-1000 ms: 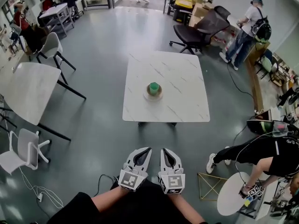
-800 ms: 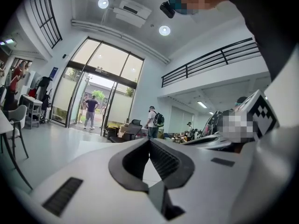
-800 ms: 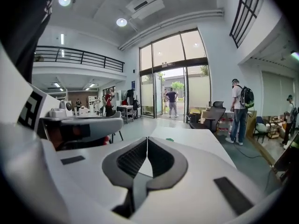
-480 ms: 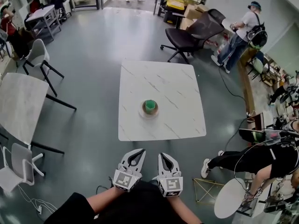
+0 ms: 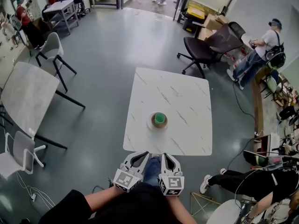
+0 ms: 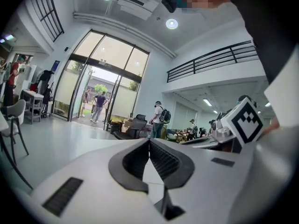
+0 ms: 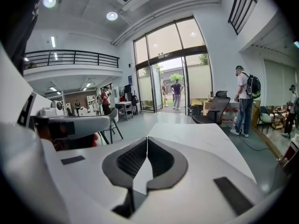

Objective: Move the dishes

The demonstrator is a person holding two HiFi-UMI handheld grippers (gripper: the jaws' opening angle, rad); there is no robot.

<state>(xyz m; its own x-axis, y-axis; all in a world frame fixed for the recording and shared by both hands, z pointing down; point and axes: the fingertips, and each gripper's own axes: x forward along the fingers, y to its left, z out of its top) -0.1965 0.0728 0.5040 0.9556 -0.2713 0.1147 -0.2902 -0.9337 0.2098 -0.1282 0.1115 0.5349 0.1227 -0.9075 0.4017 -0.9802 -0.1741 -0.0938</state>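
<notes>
A green cup [image 5: 160,118] stands on a small tan plate [image 5: 153,124] near the front of a white marble table [image 5: 187,97]. My left gripper [image 5: 142,154] and right gripper [image 5: 167,155] hang side by side just before the table's near edge, both shut and empty. The left gripper view shows that gripper's tips [image 6: 149,140] touching, with the room beyond. The right gripper [image 7: 147,139] has its tips together in its own view too, and the table top [image 7: 196,134] stretches ahead. The dishes appear in neither gripper view.
A black office chair [image 5: 210,43] stands behind the table. A second white table [image 5: 25,97] with white chairs [image 5: 51,48] is at the left. A person [image 5: 261,48] stands at the far right, another person [image 5: 252,181] crouches at the lower right near a small round table [image 5: 229,211].
I have come closer to the table: it has slid toward me, and both shut grippers now sit at its near edge.
</notes>
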